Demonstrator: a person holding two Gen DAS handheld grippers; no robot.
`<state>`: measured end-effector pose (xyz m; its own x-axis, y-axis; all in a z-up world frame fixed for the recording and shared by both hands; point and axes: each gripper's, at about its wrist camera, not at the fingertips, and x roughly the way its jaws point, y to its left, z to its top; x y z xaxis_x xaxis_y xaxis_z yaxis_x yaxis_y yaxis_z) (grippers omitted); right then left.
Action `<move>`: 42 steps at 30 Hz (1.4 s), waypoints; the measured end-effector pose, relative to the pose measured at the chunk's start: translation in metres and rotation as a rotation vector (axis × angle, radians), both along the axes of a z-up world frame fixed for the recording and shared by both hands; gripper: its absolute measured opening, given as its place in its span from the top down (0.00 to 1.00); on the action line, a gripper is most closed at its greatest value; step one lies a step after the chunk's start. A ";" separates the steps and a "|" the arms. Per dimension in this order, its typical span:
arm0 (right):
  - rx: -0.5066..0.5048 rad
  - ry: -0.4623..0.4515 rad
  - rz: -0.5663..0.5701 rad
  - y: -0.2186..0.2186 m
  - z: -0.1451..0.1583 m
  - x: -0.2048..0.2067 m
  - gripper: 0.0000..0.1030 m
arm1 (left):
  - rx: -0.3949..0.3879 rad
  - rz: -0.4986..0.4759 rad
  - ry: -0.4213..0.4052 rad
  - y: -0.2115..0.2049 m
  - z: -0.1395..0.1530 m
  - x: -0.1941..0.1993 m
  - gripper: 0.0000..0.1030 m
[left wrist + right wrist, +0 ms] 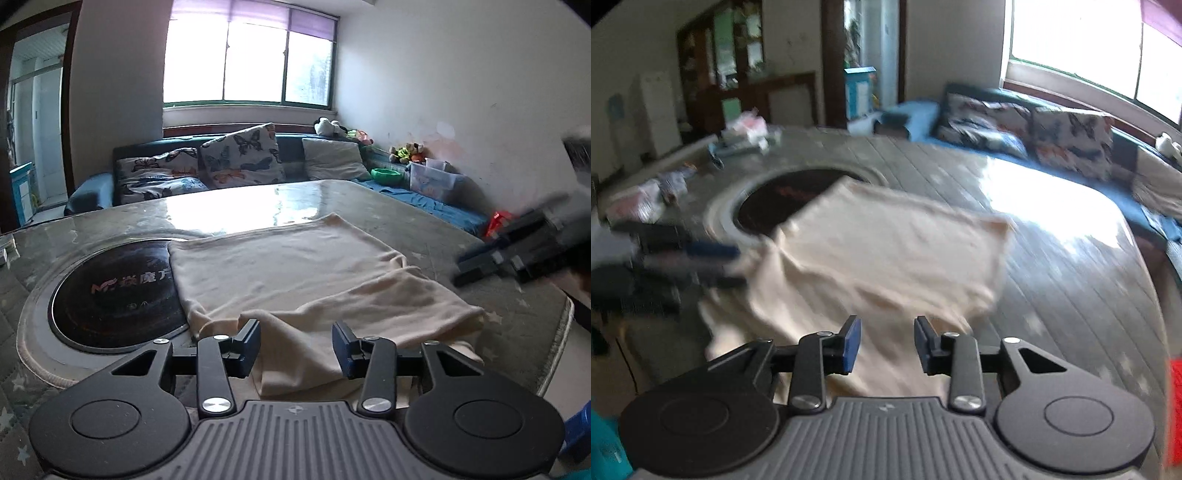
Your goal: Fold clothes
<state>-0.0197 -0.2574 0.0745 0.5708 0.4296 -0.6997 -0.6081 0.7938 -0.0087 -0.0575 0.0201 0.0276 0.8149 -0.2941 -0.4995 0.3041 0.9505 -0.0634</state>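
The right gripper (886, 345) hangs over the near edge of a cream garment (879, 251), its blue-padded fingers (852, 345) spread apart with nothing between them. The garment lies partly folded on the grey tabletop (1071, 280), its far corner overlapping a round black cooktop (783, 201). At the left, blurred, the left gripper (701, 258) reaches to the cloth's edge. Patterned cushions (1030, 129) line a blue sofa beyond.

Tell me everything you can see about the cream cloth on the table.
The cream cloth looks soft and knitted, folded into a rough rectangle, lying flat on the table. One far corner overlaps the dark round cooktop; its near edge is rumpled and hangs over the table's edge. The open left gripper hovers at that edge, not gripping it.
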 end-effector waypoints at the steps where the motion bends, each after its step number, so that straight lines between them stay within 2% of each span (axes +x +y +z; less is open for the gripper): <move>1: -0.014 0.006 -0.004 -0.006 -0.004 -0.003 0.67 | -0.005 0.004 0.006 0.002 -0.001 0.001 0.56; 9: -0.072 0.030 -0.003 -0.023 -0.031 -0.017 0.66 | 0.033 0.016 0.070 0.006 -0.013 0.000 0.58; 14: -0.051 0.027 -0.014 -0.022 -0.036 -0.013 0.68 | 0.047 0.002 0.081 0.000 -0.017 0.003 0.75; 15: -0.048 0.024 -0.018 -0.022 -0.037 -0.013 0.68 | 0.052 -0.003 0.078 -0.002 -0.018 0.002 0.75; 16: -0.046 0.024 -0.020 -0.023 -0.037 -0.013 0.68 | 0.058 -0.006 0.075 -0.003 -0.018 0.003 0.79; 17: -0.044 0.024 -0.021 -0.023 -0.037 -0.013 0.68 | 0.064 -0.010 0.071 -0.004 -0.019 0.003 0.87; 20: -0.040 0.030 -0.026 -0.024 -0.039 -0.011 0.68 | 0.065 0.008 0.064 -0.002 -0.017 0.002 0.96; 24: -0.041 0.028 -0.026 -0.023 -0.039 -0.010 0.68 | 0.073 0.044 0.053 0.004 -0.013 -0.003 0.98; 27: -0.041 0.027 -0.027 -0.023 -0.040 -0.010 0.67 | 0.049 0.041 0.070 0.009 -0.011 -0.006 0.98; 30: -0.041 0.022 -0.026 -0.022 -0.039 -0.010 0.67 | 0.044 0.042 0.074 0.008 -0.010 -0.006 0.94; 32: -0.041 0.020 -0.024 -0.021 -0.038 -0.011 0.67 | 0.050 0.046 0.073 0.006 -0.011 -0.004 0.87; 34: -0.045 0.015 -0.022 -0.021 -0.037 -0.012 0.67 | 0.055 0.044 0.075 0.004 -0.012 -0.002 0.87; 37: -0.046 0.007 -0.020 -0.021 -0.035 -0.013 0.66 | 0.066 0.033 0.081 0.004 -0.016 -0.001 0.90; 38: -0.045 0.004 -0.021 -0.021 -0.034 -0.013 0.66 | 0.073 0.034 0.084 0.004 -0.017 0.000 0.95; 42: -0.044 0.000 -0.018 -0.020 -0.035 -0.012 0.66 | 0.072 0.039 0.084 0.010 -0.015 -0.005 0.98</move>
